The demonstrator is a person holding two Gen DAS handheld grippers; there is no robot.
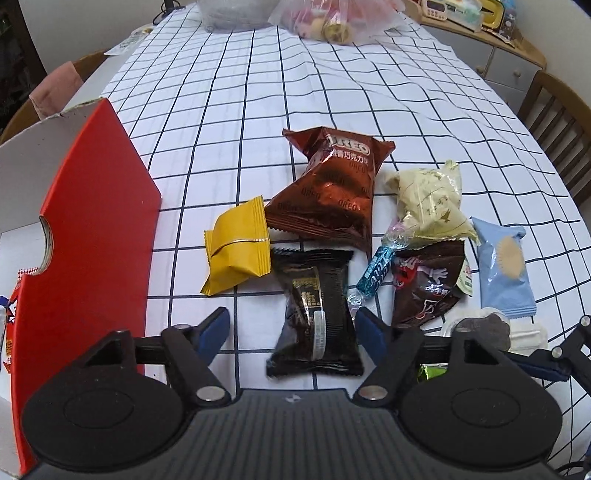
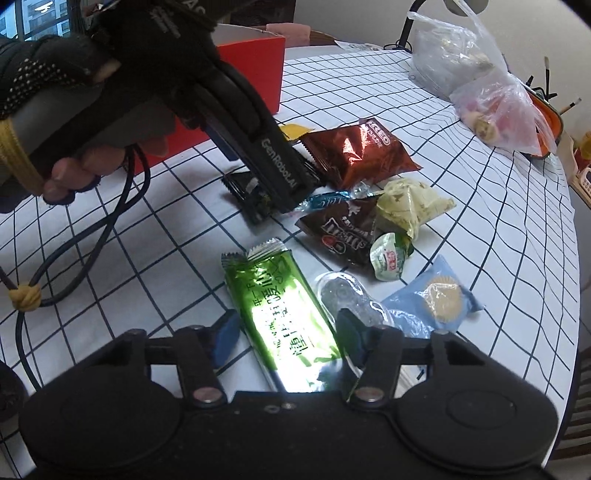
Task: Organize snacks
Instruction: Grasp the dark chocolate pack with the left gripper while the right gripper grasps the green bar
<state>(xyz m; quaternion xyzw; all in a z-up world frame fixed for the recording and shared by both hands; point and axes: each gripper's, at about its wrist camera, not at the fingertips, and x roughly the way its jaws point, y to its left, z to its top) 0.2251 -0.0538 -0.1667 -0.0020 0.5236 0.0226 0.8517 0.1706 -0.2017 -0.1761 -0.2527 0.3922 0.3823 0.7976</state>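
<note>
My left gripper (image 1: 293, 326) is open, its blue fingers on either side of a black snack packet (image 1: 316, 310) lying on the checked tablecloth. The red and white box (image 1: 88, 236) stands to its left. A yellow packet (image 1: 236, 247), a brown Oreo bag (image 1: 328, 188), a cream packet (image 1: 430, 203), a blue candy (image 1: 376, 271), a brown M&M's bag (image 1: 428, 284) and a light blue packet (image 1: 504, 266) lie ahead. My right gripper (image 2: 290, 338) is open around a green packet (image 2: 284, 314) on the table. The left gripper's body (image 2: 258, 147) reaches down over the black packet (image 2: 245, 192).
Plastic bags (image 1: 325, 18) of items sit at the table's far end. Wooden chairs (image 1: 557, 122) stand at the right and left edges. A small jelly cup (image 2: 388, 258) and a clear wrapped snack (image 2: 343, 295) lie by the green packet. A cable (image 2: 85, 229) trails across the cloth.
</note>
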